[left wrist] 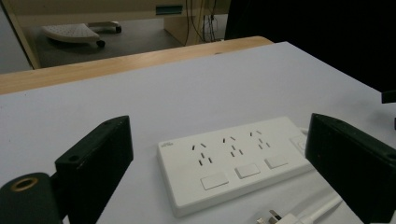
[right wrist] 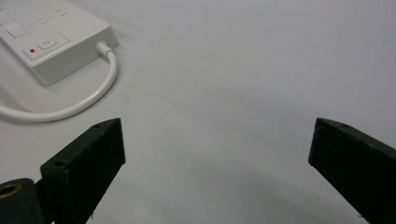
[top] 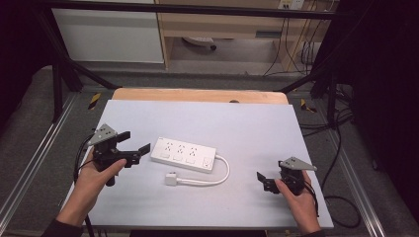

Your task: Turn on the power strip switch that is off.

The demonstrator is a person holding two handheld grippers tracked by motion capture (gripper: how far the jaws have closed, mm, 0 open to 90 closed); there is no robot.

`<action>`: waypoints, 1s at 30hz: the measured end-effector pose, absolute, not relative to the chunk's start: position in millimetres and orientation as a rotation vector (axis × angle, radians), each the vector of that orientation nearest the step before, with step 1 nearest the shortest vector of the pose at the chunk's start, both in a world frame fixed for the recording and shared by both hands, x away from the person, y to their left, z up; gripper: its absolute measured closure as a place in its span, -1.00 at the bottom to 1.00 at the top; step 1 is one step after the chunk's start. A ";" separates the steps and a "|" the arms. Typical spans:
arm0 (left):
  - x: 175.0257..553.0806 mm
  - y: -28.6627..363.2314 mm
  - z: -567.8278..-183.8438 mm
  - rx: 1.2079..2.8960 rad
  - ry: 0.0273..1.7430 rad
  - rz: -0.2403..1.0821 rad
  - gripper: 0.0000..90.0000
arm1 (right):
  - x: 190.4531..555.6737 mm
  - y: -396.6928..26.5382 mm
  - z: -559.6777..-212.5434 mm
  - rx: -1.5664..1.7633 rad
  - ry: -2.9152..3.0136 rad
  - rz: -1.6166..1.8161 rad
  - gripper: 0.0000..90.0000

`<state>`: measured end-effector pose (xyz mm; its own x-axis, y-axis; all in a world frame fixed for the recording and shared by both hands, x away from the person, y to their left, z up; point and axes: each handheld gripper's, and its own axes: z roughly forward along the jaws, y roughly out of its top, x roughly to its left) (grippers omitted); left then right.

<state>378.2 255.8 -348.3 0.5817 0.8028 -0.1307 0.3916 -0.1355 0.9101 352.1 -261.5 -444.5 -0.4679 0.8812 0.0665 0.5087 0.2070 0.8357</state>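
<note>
A white power strip [top: 184,154] with three sockets lies left of the table's middle. Its white cable [top: 222,175] loops back to a white plug [top: 171,178] lying loose in front of it. My left gripper [top: 134,141], held in a hand, stands open just left of the strip and points at it. In the left gripper view the strip [left wrist: 229,163] lies ahead between the wide-apart jaws of my left gripper [left wrist: 219,133]. The plug [left wrist: 275,218] shows at the bottom edge. My right gripper [top: 264,180] is open and empty at the front right, above bare table [right wrist: 217,135]. The strip's switch end [right wrist: 51,46] is far off.
The light grey table top [top: 237,123] has a wooden strip [top: 197,95] along its far edge. Black frame posts [top: 59,84] stand at both back corners, and cables [top: 341,148] hang off the right side.
</note>
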 end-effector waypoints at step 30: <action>403.0 228.7 -351.4 1.803 0.983 0.466 -0.81 | 352.0 -263.0 -443.3 1.295 2.053 1.178 -0.91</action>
